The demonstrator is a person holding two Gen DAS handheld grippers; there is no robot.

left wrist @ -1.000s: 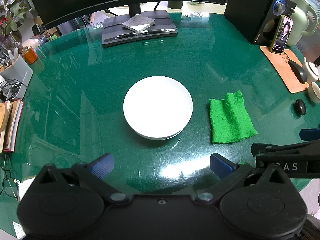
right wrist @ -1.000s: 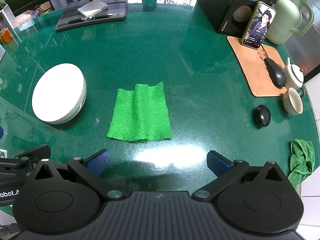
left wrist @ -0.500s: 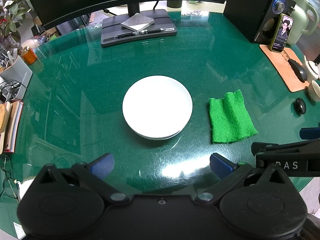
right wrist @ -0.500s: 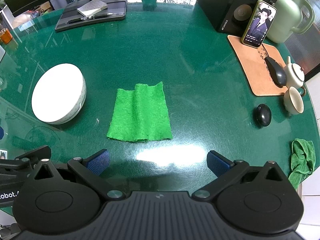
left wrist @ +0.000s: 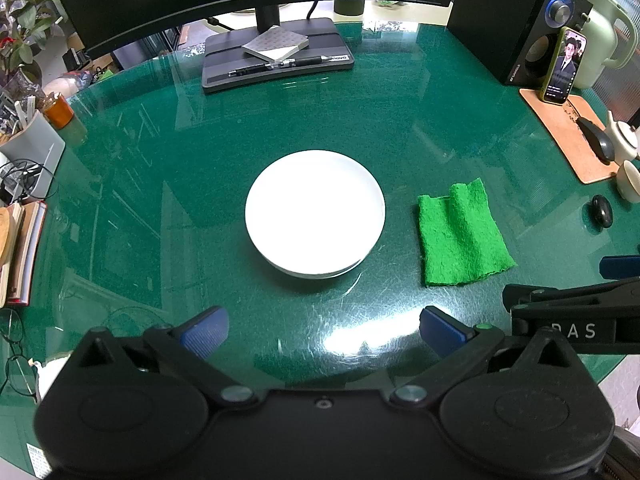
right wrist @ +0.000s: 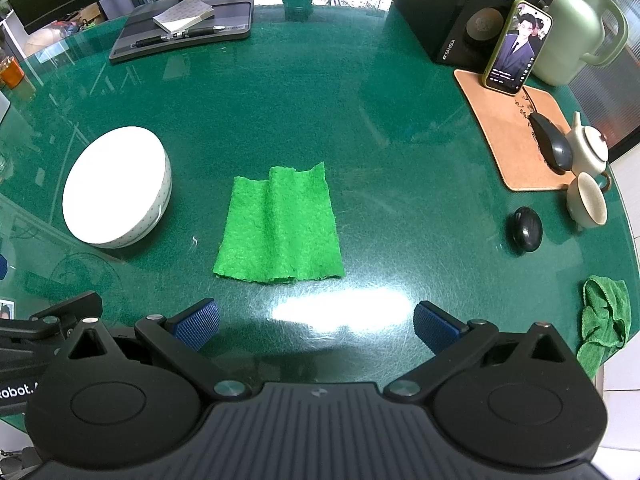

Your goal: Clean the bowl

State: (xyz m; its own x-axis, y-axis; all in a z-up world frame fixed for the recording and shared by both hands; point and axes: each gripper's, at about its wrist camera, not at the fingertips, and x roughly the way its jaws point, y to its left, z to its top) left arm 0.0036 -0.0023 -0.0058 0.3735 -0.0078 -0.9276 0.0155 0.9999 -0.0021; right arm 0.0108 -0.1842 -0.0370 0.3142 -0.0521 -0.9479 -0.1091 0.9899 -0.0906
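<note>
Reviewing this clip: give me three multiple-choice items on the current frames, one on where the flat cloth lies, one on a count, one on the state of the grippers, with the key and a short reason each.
1. Where does the flat green cloth lie relative to the white bowl?
A. Inside the bowl
B. On the table to the bowl's right, apart from it
C. Draped over the bowl's rim

2. How many green cloths show in the right wrist view?
A. One
B. Two
C. Three

3. What state are the left gripper and right gripper in?
A. Both open, holding nothing
B. Left shut on the bowl
C. Right shut on the cloth

Key:
1 B: bare green table shows between cloth and bowl.
2 B: the flat one, plus a crumpled cloth at the table's right edge.
3 A: both pairs of blue pads stand wide apart with only table between them.
</note>
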